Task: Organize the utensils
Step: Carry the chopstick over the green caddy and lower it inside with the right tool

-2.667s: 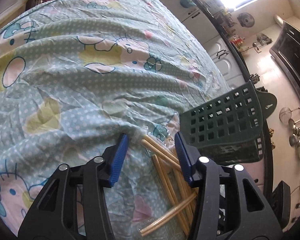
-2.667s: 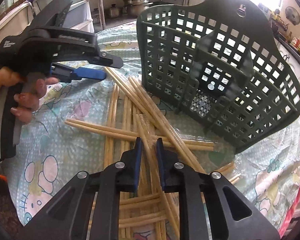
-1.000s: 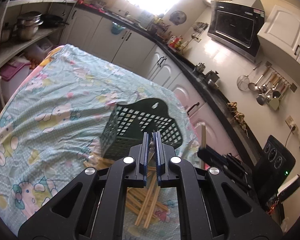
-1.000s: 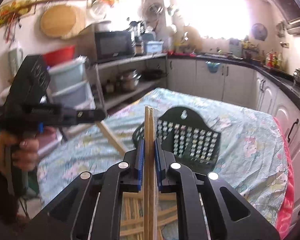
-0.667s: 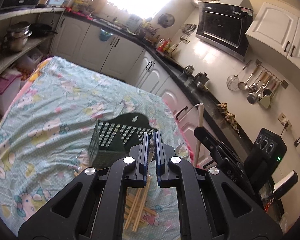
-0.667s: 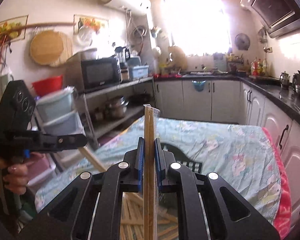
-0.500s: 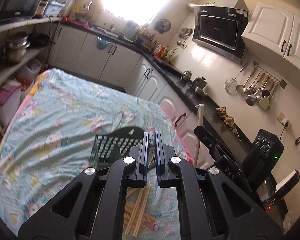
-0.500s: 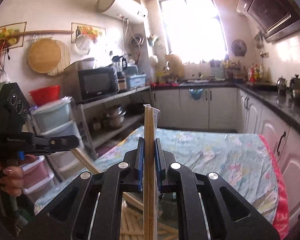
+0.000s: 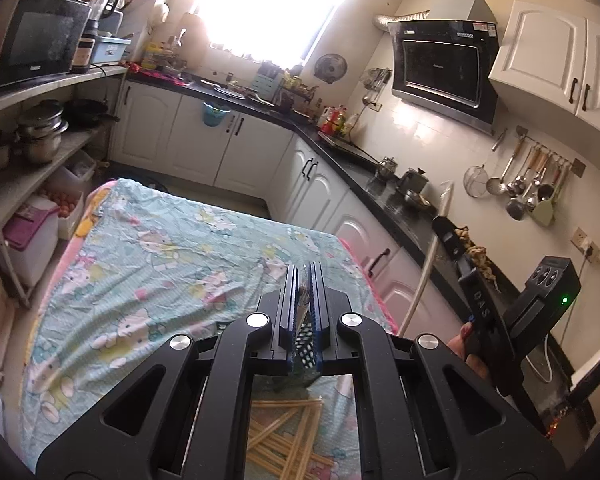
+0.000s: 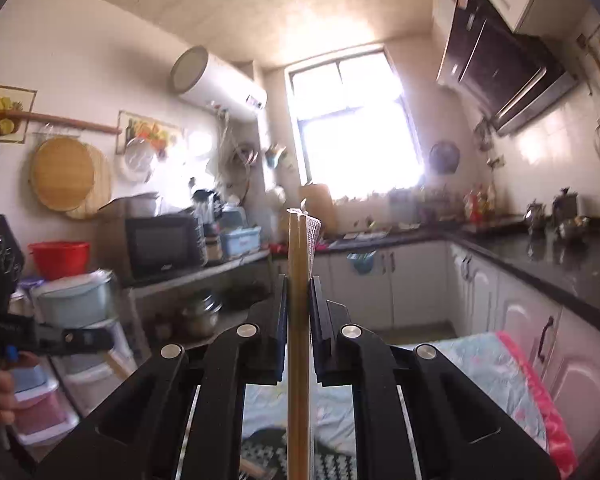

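Note:
My right gripper is shut on a wrapped pair of wooden chopsticks, held upright high above the table; it also shows at the right of the left wrist view. My left gripper is shut on another wrapped chopstick pair, seen end-on between the pads. The dark green lattice utensil basket shows only through the gap below the left pads and at the bottom of the right wrist view. More chopsticks lie in a loose pile on the table under the left gripper.
The table carries a teal cartoon-print cloth with a pink edge. White cabinets and a black counter run behind and to the right. Open shelves with pots and a microwave stand at the left.
Both grippers have risen well above the table, each still shut on its chopstick pair. The right wrist view has tilted up, so the basket has sunk to the bottom edge.

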Tool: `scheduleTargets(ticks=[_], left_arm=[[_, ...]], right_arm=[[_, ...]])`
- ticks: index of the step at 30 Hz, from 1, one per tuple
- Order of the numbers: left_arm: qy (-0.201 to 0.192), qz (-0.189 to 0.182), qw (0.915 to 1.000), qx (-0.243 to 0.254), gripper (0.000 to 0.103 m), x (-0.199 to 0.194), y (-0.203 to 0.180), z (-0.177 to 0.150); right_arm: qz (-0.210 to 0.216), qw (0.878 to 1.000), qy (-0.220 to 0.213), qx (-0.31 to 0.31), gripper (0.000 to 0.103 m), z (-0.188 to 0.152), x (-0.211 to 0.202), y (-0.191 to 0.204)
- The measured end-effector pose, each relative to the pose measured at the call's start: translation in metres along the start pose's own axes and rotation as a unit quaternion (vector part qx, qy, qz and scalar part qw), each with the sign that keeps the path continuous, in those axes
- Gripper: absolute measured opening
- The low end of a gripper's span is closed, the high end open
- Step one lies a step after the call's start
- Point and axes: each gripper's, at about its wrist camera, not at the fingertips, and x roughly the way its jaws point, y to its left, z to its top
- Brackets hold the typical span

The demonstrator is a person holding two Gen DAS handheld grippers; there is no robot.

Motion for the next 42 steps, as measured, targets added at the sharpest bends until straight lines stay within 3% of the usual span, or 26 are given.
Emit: scheduleTargets(ticks=[8, 17, 30, 32, 34, 36, 40, 42], left_arm=[[0.02, 0.022, 0.9996, -0.003, 0.003, 0.026, 0.008, -0.008], [0.031, 0.034, 0.9989, -0.001, 0.003, 0.052, 0.011, -0.023], [0.052, 0.025, 0.9982, -0.018, 0.003, 0.081, 0.017, -0.047], [0.053, 0.026, 0.9981, -0.016, 0.003, 0.082, 0.018, -0.049], [0.052, 0.028, 0.9982, -0.015, 0.003, 0.082, 0.017, -0.05], [0.05, 0.029, 0.9982, -0.014, 0.003, 0.081, 0.017, -0.051], [0.04, 0.034, 0.9985, -0.013, 0.022, 0.074, 0.017, -0.05], [0.038, 0.033, 0.9986, -0.014, 0.026, 0.072, 0.018, -0.05]], right_arm=[[-0.035, 0.999, -0.024, -0.01, 0.01, -0.017, 0.026, -0.012], [-0.053, 0.998, -0.007, -0.021, 0.01, -0.048, 0.056, -0.01], [-0.074, 0.997, 0.008, -0.007, 0.011, -0.078, 0.069, -0.018], [-0.075, 0.997, 0.01, -0.004, 0.015, -0.08, 0.069, -0.019], [-0.075, 0.997, 0.012, -0.003, 0.026, -0.082, 0.069, -0.02], [-0.074, 0.997, 0.017, 0.0, 0.028, -0.085, 0.067, -0.021], [-0.074, 0.997, 0.021, 0.01, 0.039, -0.086, 0.061, -0.025], [-0.073, 0.997, 0.025, 0.013, 0.044, -0.087, 0.057, -0.027]])
